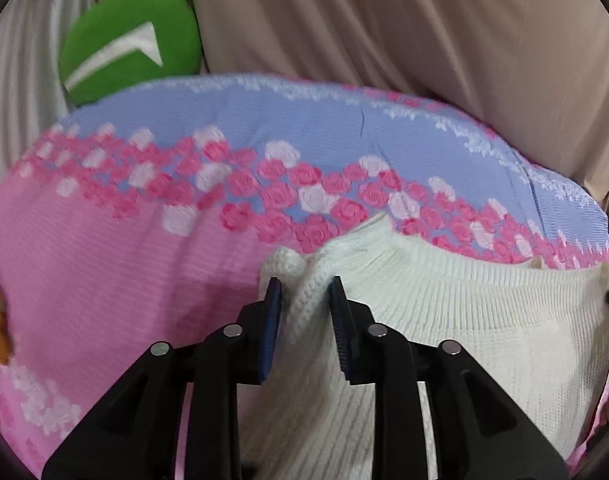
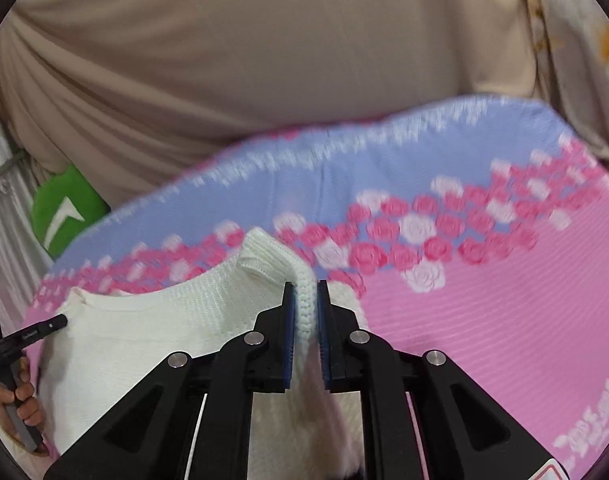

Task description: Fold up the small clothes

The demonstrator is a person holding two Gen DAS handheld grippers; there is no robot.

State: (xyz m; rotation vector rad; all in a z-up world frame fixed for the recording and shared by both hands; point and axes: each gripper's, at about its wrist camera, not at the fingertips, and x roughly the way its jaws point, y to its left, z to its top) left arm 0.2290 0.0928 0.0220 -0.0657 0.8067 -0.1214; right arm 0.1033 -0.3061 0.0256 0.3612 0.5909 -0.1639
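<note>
Here we are over the bed, and the white sweater (image 1: 464,320) lies spread on the pink part of the sheet (image 1: 104,272), its neckline toward the band of roses (image 1: 280,192).

Our left gripper (image 1: 304,292) has a raised ridge of the knit between its blue pads (image 1: 271,320). The fold stands up in the gap and touches the left pad, with a sliver of space by the right one, so we cannot call it a firm clamp from this view; the jaws stand narrow around the cloth. A bunched bit of sleeve or cuff sits just ahead of the tips.

Over to our right gripper (image 2: 304,292): its pads (image 2: 289,328) press on both sides of a thin ribbed edge of the sweater (image 2: 144,340), squeezed tight and lifted off the sheet (image 2: 484,340). A rolled cuff end pokes out just beyond the tips, above the roses (image 2: 404,240).

In the right wrist view, at the far left edge, we see the hand (image 2: 20,400) wrapped around the black handle of the other gripper, beside the sweater's edge.

Past the sheet's blue strip hangs beige cloth (image 1: 384,40), and a green cushion (image 1: 128,52) with a white mark is tucked at the bed's far corner.
</note>
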